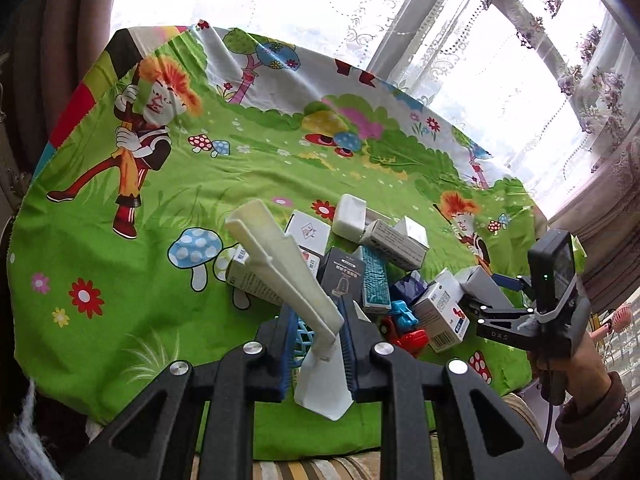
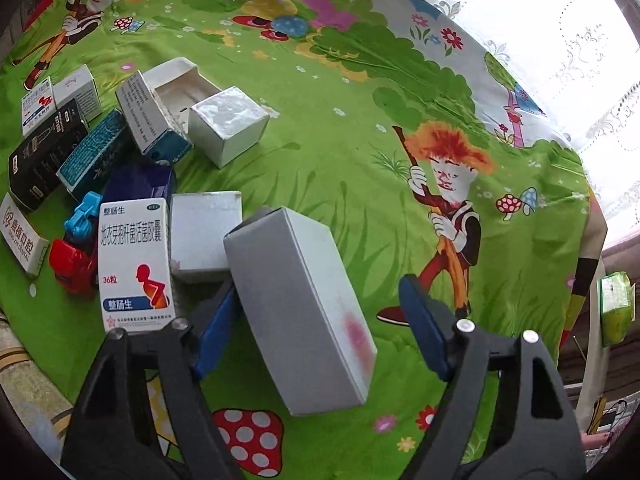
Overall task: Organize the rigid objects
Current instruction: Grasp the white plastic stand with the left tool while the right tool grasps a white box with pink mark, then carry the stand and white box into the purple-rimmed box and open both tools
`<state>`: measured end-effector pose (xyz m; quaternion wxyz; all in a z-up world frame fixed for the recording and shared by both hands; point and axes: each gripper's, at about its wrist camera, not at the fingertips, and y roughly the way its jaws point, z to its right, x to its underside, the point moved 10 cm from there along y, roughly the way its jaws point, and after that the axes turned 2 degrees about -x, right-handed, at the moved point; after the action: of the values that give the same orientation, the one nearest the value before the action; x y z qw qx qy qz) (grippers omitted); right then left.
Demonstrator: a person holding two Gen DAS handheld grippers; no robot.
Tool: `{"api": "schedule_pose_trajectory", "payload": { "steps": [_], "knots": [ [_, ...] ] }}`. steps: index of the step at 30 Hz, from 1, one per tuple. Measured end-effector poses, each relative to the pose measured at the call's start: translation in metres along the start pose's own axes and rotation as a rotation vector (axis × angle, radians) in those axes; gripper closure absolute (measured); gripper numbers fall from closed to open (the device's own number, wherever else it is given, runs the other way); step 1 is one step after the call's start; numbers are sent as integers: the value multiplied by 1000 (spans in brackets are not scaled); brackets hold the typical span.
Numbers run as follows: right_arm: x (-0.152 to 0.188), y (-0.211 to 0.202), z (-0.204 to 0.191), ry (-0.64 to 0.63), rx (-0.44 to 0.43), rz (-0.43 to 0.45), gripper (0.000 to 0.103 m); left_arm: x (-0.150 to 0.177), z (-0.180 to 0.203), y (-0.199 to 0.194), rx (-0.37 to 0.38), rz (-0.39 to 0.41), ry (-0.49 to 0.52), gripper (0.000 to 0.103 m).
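My left gripper (image 1: pixel 316 346) is shut on a long cream plastic piece (image 1: pixel 280 264) that sticks up and away from the jaws, above the cloth. Beyond it lies a pile of small boxes (image 1: pixel 384 240) and a red and blue toy car (image 1: pixel 404 326). A hand holds my right gripper (image 1: pixel 470 306) at the right of the pile. In the right wrist view a grey-white box (image 2: pixel 300 308) lies tilted between the blue pads (image 2: pixel 218 328) of my right gripper (image 2: pixel 320 286). The left pad touches the box; the right pad stands clear of it, so the jaws are open.
A green cartoon cloth (image 2: pixel 340 140) covers the surface. A medicine box (image 2: pixel 134 256), a black box (image 2: pixel 44 160), a teal box (image 2: pixel 92 156) and a white cube box (image 2: pixel 228 124) crowd the left. A window with lace curtains (image 1: pixel 500 40) stands behind. A green packet (image 2: pixel 616 304) lies off the right edge.
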<state>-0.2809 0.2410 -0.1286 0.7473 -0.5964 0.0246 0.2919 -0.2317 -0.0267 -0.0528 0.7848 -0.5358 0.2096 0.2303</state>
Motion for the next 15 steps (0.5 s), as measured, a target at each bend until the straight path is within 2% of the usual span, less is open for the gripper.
{"api": "schedule_pose_trajectory", "payload": {
  "steps": [1, 2, 6, 8, 11, 15],
  "knots": [
    [1, 2, -1, 12, -23, -5, 49, -1, 8, -2, 10, 2, 15, 82],
    [3, 2, -1, 20, -25, 0, 53, -2, 16, -4, 18, 4, 27, 82],
    [7, -11, 4, 63, -37, 52, 58, -5, 40, -6, 40, 14, 62, 82],
    [11, -25, 11, 119, -56, 87, 65, -3, 52, -6, 63, 7, 60, 82],
    [22, -56, 21, 203, -86, 146, 65, 4, 77, -7, 104, -2, 73, 82],
    [50, -96, 32, 274, -90, 209, 65, 24, 126, -6, 198, -37, 111, 82]
  ]
}}
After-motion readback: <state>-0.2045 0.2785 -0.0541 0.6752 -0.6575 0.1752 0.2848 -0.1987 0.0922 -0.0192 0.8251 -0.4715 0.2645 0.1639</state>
